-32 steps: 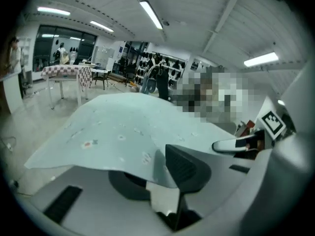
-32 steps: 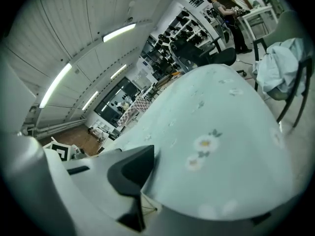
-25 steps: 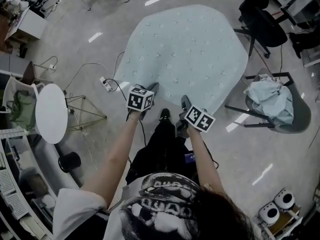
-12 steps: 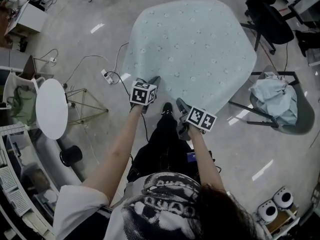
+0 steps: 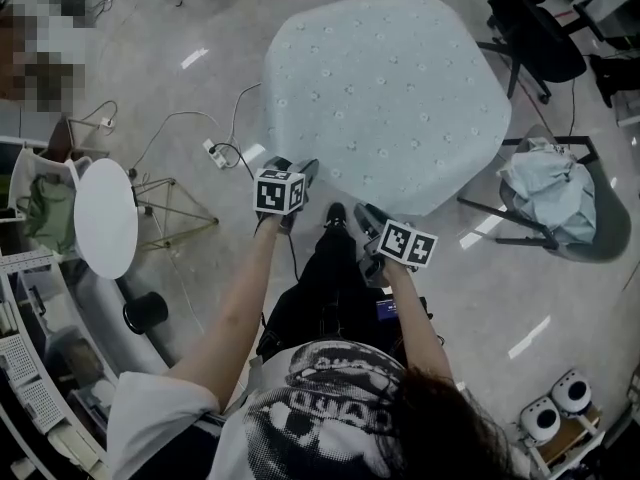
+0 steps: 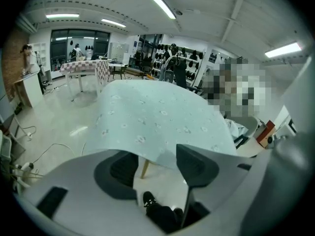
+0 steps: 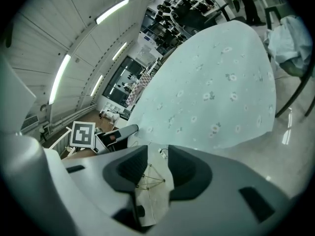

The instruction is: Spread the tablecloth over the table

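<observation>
Tablecloth [image 5: 385,98], pale with small flower prints, is lying spread across the table, covering the top and drooping past its edges. A wooden table leg [image 6: 144,167] is showing under the near hem. The left gripper [image 5: 293,170] is hovering at the near-left hem, its jaws opening, the hem just beyond their tips and unpinched. The right gripper [image 5: 366,214] is hanging near the near hem, released, jaws wide apart and empty.
</observation>
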A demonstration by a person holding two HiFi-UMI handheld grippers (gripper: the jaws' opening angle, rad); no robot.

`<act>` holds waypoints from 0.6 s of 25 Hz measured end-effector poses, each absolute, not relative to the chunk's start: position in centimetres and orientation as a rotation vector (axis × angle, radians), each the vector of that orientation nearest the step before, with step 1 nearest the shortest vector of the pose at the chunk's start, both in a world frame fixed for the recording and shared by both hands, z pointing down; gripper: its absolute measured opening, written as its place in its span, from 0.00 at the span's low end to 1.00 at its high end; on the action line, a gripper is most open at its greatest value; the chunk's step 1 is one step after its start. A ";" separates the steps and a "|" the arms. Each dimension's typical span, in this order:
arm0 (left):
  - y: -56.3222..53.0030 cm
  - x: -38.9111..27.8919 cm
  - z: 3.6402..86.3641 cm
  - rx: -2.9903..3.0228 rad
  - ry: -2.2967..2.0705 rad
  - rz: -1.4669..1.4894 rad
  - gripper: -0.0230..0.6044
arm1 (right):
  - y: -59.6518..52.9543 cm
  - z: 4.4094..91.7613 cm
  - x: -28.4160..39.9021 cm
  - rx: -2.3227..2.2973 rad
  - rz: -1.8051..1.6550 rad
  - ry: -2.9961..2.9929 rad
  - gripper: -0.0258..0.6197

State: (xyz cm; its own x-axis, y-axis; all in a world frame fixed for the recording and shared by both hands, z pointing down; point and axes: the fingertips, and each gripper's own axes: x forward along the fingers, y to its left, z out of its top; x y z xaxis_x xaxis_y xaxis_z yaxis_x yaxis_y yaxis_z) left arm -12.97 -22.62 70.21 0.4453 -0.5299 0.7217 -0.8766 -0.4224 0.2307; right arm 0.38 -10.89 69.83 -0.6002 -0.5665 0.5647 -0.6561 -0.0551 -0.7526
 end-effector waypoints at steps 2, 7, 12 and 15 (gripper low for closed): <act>-21.3 -13.1 70.2 2.089 -1.172 0.772 0.41 | -10.7 69.1 0.6 1.362 1.703 -2.136 0.24; -17.7 -12.8 69.9 2.096 -1.167 0.798 0.42 | -10.7 67.0 1.6 1.372 1.610 -2.223 0.23; -15.9 -11.2 67.4 2.167 -1.149 0.757 0.42 | -9.8 64.2 2.8 1.382 1.514 -2.303 0.23; -14.8 -9.5 65.1 2.221 -1.119 0.701 0.42 | -8.5 62.7 3.6 1.384 1.457 -2.345 0.23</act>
